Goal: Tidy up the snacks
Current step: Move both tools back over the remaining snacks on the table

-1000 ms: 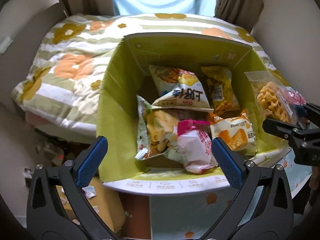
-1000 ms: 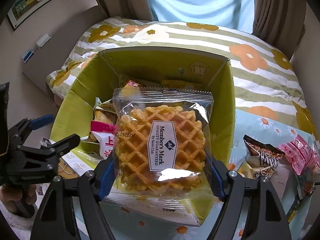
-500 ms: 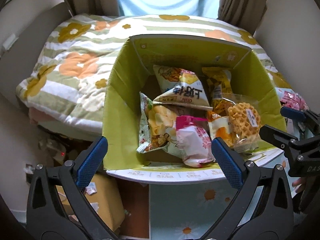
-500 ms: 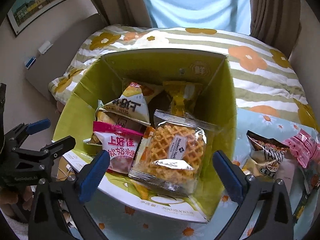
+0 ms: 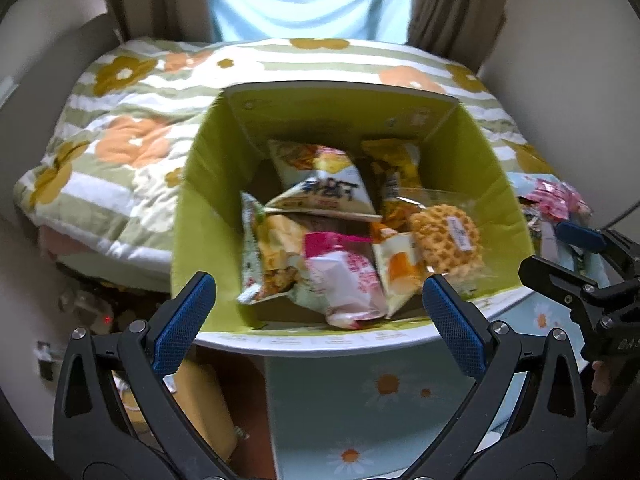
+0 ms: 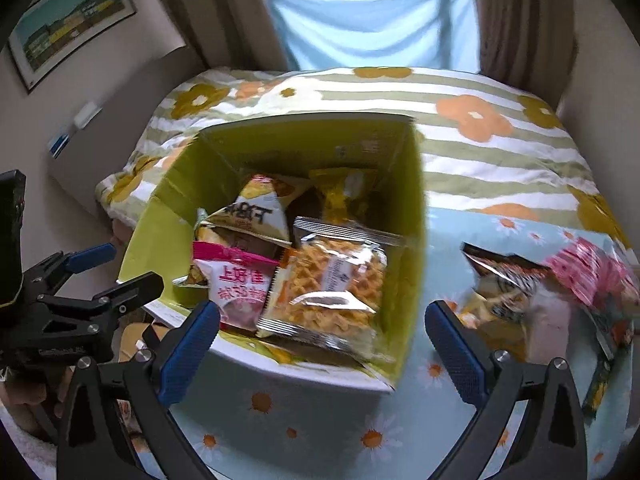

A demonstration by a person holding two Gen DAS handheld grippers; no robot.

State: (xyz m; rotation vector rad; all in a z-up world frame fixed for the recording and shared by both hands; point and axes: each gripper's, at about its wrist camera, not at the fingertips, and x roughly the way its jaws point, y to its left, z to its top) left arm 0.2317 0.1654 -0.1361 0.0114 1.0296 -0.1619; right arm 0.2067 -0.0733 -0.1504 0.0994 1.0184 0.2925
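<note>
An open green carton (image 5: 208, 208) (image 6: 408, 208) holds several snack packs. The clear waffle pack (image 5: 444, 240) (image 6: 332, 284) lies inside at the near right, next to a pink-and-white pack (image 5: 344, 276) (image 6: 236, 284). My right gripper (image 6: 322, 320) is open and empty, hovering above the carton's near right corner; it also shows at the right edge of the left wrist view (image 5: 560, 256). My left gripper (image 5: 318, 300) is open and empty above the carton's near edge, and appears at the left of the right wrist view (image 6: 116, 270).
The carton stands on a light blue daisy tablecloth (image 6: 400, 412). To its right lie loose snacks: a dark bag (image 6: 500, 280) and pink packs (image 6: 592, 272) (image 5: 556, 200). A bed with a floral quilt (image 5: 120, 148) lies behind. Clutter sits on the floor at the left.
The right gripper opened and let the waffle pack fall into the carton, then drew back and to the right. The left gripper stayed open and pulled back a little.
</note>
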